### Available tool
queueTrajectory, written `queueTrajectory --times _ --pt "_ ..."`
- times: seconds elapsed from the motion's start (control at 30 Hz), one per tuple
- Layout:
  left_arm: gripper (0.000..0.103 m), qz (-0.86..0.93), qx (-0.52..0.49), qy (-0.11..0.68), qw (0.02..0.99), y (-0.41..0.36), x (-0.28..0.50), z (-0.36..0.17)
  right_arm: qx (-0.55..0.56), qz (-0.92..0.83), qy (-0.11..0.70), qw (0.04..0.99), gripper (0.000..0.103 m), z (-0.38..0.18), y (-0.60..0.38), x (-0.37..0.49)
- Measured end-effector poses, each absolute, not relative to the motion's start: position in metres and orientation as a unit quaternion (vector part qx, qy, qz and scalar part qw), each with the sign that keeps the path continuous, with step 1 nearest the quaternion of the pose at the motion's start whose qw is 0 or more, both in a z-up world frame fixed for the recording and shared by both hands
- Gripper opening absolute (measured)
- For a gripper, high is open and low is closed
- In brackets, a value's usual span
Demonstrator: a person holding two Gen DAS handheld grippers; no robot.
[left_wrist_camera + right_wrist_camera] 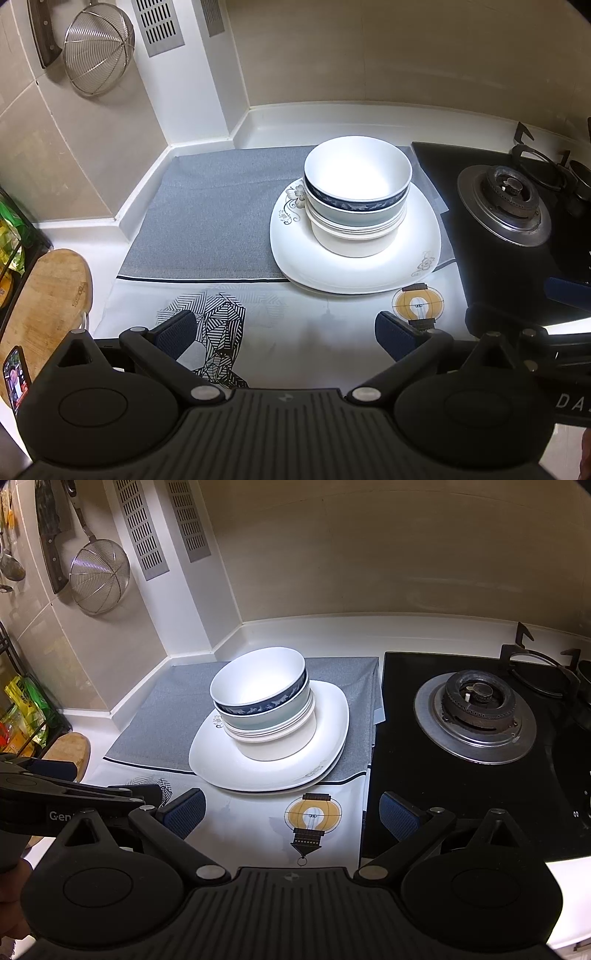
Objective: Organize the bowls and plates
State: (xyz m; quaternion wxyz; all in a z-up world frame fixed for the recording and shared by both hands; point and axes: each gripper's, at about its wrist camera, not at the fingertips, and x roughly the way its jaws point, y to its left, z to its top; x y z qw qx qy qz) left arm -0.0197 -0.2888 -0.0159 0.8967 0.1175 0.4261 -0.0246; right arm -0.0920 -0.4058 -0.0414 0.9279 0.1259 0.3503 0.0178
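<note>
Nested white bowls (357, 192), top one blue-banded, sit on square white floral plates (354, 266) on your grey mat (218, 218) beside the black hob (476, 746); left gripper (286, 338) and right gripper (293, 816) both spread wide, empty

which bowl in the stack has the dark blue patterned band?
The top bowl, white inside, with a navy floral band under its rim. The bowls nested below it are plain: a pale grey-green bowl, then cream bowls.

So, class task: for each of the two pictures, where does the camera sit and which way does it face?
Left wrist: sits on the left gripper, faces the bowl stack ahead; its open fingers show.
Right wrist: sits on the right gripper, faces the counter corner, with the burner on the right; its open fingers show.
Shared: bowl stack, square plates, strainer.
</note>
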Motion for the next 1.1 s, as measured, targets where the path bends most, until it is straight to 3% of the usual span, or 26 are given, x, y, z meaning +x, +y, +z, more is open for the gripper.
queueTrajectory --times 1.1 --pt "0.102 -0.026 0.12 0.427 0.896 -0.2893 -0.0121 -0.0168 0.128 0.017 0.351 0.927 0.1 -0.0413 -0.408 -0.0884"
